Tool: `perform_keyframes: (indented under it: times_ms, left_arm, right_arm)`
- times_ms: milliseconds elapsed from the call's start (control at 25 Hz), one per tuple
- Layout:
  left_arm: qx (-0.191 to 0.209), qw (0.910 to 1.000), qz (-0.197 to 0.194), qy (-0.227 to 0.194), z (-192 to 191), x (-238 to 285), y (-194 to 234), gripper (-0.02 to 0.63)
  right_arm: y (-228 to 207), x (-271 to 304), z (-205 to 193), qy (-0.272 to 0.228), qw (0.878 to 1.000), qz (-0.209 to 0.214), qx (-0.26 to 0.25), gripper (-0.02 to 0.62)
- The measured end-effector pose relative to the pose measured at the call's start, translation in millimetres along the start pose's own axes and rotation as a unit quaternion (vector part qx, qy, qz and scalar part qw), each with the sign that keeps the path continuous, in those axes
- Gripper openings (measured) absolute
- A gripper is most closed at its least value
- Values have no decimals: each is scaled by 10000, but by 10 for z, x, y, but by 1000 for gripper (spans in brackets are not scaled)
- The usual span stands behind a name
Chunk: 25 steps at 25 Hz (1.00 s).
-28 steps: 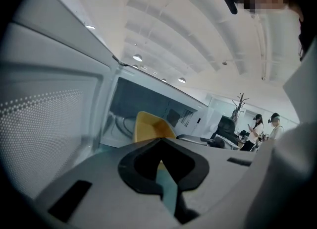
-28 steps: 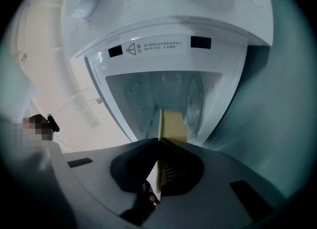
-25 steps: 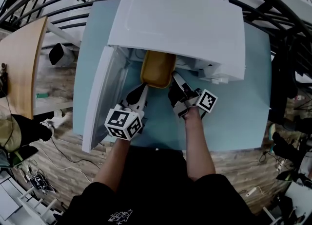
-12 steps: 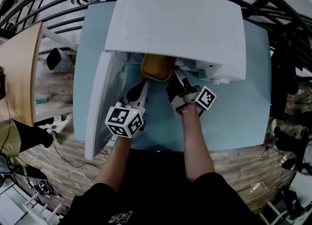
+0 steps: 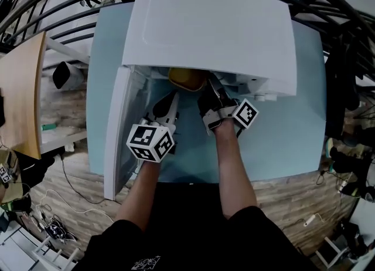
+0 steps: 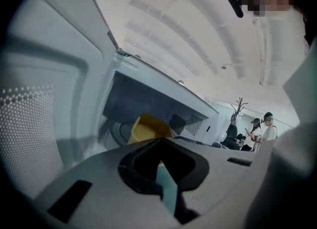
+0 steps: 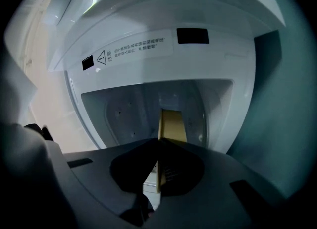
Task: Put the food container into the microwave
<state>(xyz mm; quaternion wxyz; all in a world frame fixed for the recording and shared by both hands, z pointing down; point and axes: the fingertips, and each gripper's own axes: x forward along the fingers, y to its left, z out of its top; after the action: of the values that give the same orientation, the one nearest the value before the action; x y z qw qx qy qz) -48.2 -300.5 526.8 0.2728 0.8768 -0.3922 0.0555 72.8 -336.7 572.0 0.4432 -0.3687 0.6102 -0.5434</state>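
Observation:
The white microwave (image 5: 211, 29) stands on a teal table with its door (image 5: 117, 129) swung open to the left. A yellow food container (image 5: 187, 79) is mostly inside the cavity, only its near end showing under the top edge. My right gripper (image 5: 210, 95) is shut on the container's near rim; in the right gripper view the yellow wall (image 7: 171, 124) runs edge-on from between the jaws (image 7: 158, 143) into the cavity (image 7: 124, 109). My left gripper (image 5: 170, 104) hovers shut and empty just left of it, before the opening. From the left gripper (image 6: 159, 141) the container (image 6: 146, 128) shows ahead.
The teal table (image 5: 281, 135) carries the microwave. A wooden desk (image 5: 20, 88) lies at the left, and black rails (image 5: 70, 0) curve around the far side. Cables lie on the wood floor (image 5: 41, 205). People (image 6: 262, 129) stand far off.
The right gripper has pushed the yellow container deeper into the microwave; less of it shows now. The left gripper has shifted slightly forward beside it.

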Motion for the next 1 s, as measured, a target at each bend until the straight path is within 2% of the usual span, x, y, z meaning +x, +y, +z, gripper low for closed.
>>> perform_keyframes:
  times_ms: [520,1000]
  left_arm:
    - [-23,10000,-28,31,68,174,86,6]
    - [-63,9999,-74,121,62,290,178,6]
  right_arm:
    - [-99,175,159,-535,9984,-90,148,18]
    - [-169,322,242,-816,9963,-174,204,18]
